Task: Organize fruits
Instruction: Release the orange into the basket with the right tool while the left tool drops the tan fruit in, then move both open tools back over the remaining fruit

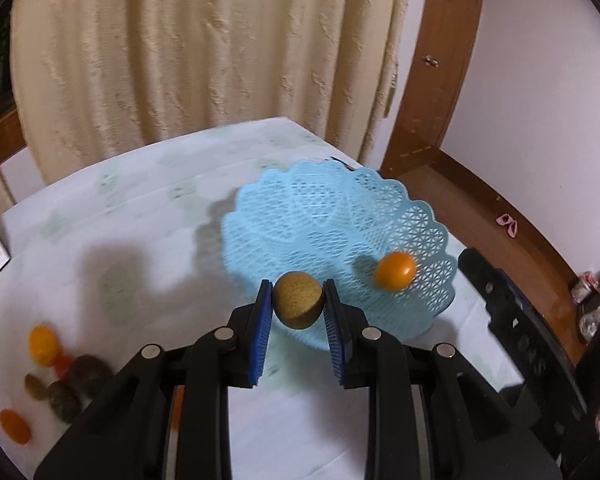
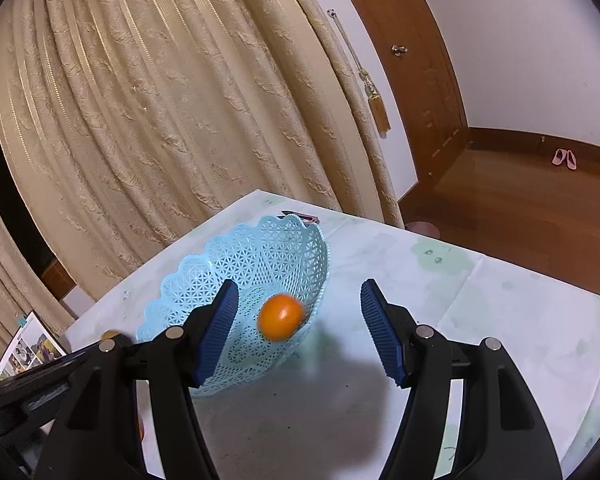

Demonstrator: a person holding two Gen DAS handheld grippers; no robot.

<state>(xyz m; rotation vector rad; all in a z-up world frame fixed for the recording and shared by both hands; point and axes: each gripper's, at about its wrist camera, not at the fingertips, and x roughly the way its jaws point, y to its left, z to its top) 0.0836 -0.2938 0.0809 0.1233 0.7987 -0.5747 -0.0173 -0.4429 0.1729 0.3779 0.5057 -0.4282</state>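
My left gripper (image 1: 298, 298) is shut on a tan speckled round fruit (image 1: 298, 299), held over the near rim of a light blue lattice basket (image 1: 332, 216). An orange fruit (image 1: 396, 270) shows blurred at the basket's right side. In the right wrist view my right gripper (image 2: 298, 306) is open and empty, and the orange fruit (image 2: 281, 317) appears blurred between its fingers, over the basket (image 2: 236, 272). Several more fruits, orange (image 1: 42, 344) and brown (image 1: 88, 372), lie on the table at the left.
The table (image 1: 140, 208) has a pale patterned cloth. A cream curtain (image 1: 200, 48) hangs behind it. A wooden door frame (image 2: 420, 80) and wooden floor are at the right. A photo print (image 2: 28, 350) lies at the table's left edge.
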